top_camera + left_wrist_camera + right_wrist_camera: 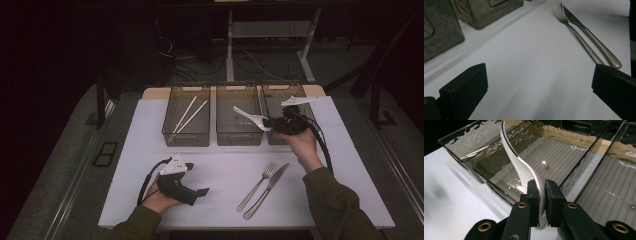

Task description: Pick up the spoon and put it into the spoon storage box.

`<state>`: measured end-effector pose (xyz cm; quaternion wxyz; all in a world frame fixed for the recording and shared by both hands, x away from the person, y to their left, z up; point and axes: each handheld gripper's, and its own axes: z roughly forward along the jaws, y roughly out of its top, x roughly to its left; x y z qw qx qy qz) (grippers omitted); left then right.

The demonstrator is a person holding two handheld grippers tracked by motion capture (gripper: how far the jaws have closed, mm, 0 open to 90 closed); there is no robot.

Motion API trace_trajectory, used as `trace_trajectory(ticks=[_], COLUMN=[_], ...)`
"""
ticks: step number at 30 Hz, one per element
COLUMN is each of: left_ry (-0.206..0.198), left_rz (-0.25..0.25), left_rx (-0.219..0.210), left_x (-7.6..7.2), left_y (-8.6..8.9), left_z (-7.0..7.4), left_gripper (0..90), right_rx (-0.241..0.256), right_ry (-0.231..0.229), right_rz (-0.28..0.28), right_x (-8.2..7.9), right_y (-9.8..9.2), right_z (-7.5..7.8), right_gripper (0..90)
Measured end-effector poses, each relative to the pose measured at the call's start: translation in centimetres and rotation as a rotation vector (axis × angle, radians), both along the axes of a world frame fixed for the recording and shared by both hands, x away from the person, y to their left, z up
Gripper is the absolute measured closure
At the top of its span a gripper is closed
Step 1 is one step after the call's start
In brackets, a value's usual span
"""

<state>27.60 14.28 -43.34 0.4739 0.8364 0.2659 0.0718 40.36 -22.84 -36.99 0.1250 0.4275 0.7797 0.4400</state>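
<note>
While pinched, white spoon [524, 170] overhangs middle bin [564, 152].

I see a white bench [215, 175] carrying three smoky transparent bins in a row along its far side. The left bin [186, 137] holds a pair of white chopsticks [188, 116] lying diagonally, their near ends toward the bin's near left corner. The right bin [272, 136] stands at the right end of the row, just beside its neighbour. On the near right part of the bench I see a metal fork [256, 187] and a metal knife [267, 190] lying side by side, close together, both angled with their working ends toward the far right. Beyond the bench, cables [200, 62] lie on the dark floor [60, 150] around a pale frame leg [230, 45].
</note>
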Motion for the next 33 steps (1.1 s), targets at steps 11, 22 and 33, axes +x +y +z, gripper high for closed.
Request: trace_trajectory(ticks=[11,22,33], left_ry=[-0.001,-0.001,0.001], left_rz=[-0.006,-0.012,-0.010], left_rx=[-0.005,0.000,-0.004], left_x=[-0.1,0.0,-0.1], left_y=[-0.1,0.0,-0.1], left_z=[0.0,0.0,0.0], left_gripper=[0.0,0.0,0.0], right_rx=[-0.014,-0.059,-0.027], right_ry=[0.019,0.042,0.043], right_rz=[-0.003,0.016,0.024], right_x=[1.6,2.0,2.0], right_y=[1.7,2.7,2.7], right_z=[-0.6,-1.5,-1.5], right_gripper=[82.5,82.2,73.7])
